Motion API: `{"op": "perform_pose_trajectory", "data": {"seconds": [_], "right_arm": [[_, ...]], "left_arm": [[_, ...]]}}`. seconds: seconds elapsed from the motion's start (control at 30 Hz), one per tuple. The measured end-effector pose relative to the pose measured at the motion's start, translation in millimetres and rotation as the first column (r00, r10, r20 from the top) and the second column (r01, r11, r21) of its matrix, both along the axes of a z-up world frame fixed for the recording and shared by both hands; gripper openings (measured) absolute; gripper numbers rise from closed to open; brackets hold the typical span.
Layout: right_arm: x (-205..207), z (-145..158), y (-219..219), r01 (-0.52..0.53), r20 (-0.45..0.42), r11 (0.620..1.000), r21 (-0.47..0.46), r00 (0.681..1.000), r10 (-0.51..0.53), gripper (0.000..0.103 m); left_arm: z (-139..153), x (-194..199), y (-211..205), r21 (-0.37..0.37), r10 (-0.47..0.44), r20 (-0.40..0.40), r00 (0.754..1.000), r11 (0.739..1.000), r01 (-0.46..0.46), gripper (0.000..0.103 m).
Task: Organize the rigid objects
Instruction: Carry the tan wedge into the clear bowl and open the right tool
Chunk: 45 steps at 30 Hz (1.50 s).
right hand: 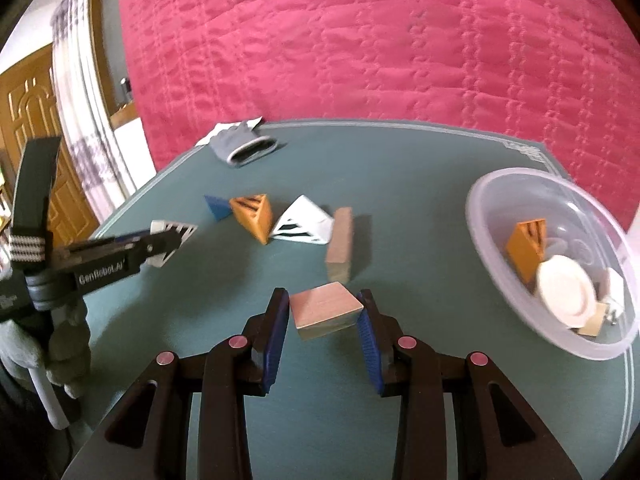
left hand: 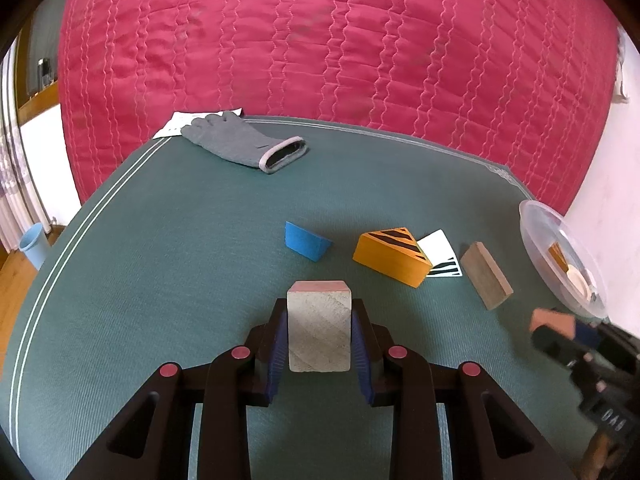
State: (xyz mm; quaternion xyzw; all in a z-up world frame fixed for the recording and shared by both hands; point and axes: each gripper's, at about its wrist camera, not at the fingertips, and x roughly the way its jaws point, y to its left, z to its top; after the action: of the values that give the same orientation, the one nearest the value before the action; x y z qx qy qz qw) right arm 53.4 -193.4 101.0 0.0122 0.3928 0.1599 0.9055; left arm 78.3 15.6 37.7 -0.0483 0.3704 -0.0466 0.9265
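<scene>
The right wrist view alone looks into the clear bowl (right hand: 500,184) at the right, holding an orange wedge (right hand: 526,248) and a white disc (right hand: 564,292); the left wrist view catches only its rim. On the green table (left hand: 160,280) lie a blue wedge (left hand: 306,242), a striped orange wedge (left hand: 390,254), a white striped wedge (right hand: 306,222) and a flat wooden plank (left hand: 486,274); a grey glove (left hand: 240,140) lies far left. The left gripper (left hand: 319,334) clamps a pale wooden cube (left hand: 319,328); the right gripper (right hand: 324,318) pinches a pinkish wooden block (right hand: 324,308) by its corners, near the plank.
</scene>
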Motion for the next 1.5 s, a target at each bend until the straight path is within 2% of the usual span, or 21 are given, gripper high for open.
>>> {"op": "perform_pose_trajectory", "data": {"seconds": [0.4,0.73,1.37,1.5], "right_arm": [[-1.5,12.9,-65.5,0.161,0.04,0.986,0.039,0.986,-0.162,0.036],[2.4,21.5,-107.9,0.267,0.072,0.963,0.045,0.96,-0.27,0.036],[20.4,8.7,-187.7,0.498,0.06,0.864,0.075,0.863,-0.502,0.038],[17.8,8.7,-193.1,0.533,0.068,0.841,0.093,0.839,-0.539,0.046]], "left_arm": [[0.3,-10.2,-31.7,0.095,-0.031,0.015,0.999,0.995,0.029,0.031],[3.4,-16.6,-58.1,0.129,-0.07,0.019,0.997,0.989,0.067,0.031],[6.0,-21.4,-103.9,0.153,-0.149,0.007,0.989,0.977,0.146,0.031],[8.3,-19.8,-115.9,0.151,-0.171,0.005,0.985,0.974,0.169,0.031]]}}
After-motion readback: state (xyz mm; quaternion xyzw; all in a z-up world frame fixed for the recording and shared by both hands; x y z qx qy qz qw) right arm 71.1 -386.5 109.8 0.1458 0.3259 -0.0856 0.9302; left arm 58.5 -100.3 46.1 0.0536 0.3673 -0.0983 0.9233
